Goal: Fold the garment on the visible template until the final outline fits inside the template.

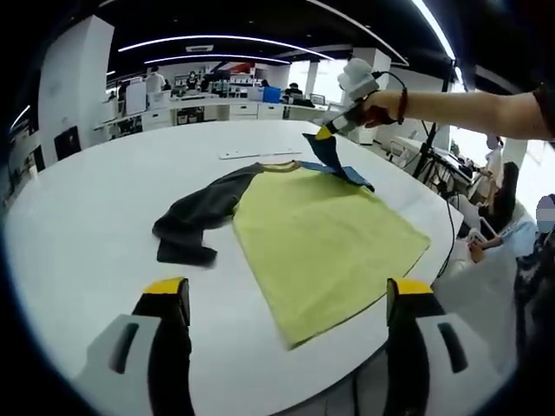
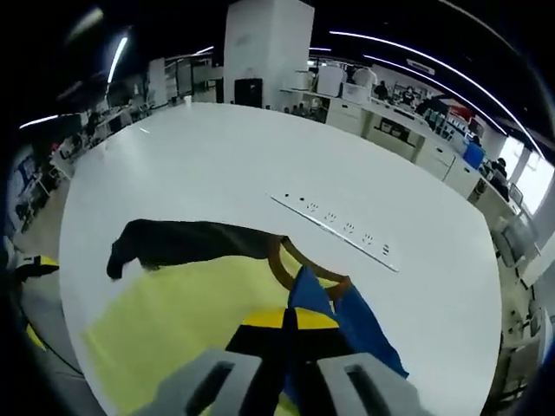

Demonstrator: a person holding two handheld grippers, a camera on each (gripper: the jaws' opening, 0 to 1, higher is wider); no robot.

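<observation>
While spread flat on the white worktop (image 1: 95,217): garment (image 1: 321,238), yellow body with dark sleeves, well ahead of the left fingers.
Left gripper (image 1: 290,299): fingers wide apart, nothing between them, hovering over the near worktop edge.
Right gripper (image 2: 290,319): fingers pinched together on the blue sleeve (image 2: 312,299), lifted off the surface.
Other sleeve (image 2: 173,243): dark, lying flat, left of the right fingers.
Beyond the collar: white strip (image 2: 334,221) with marks.
</observation>
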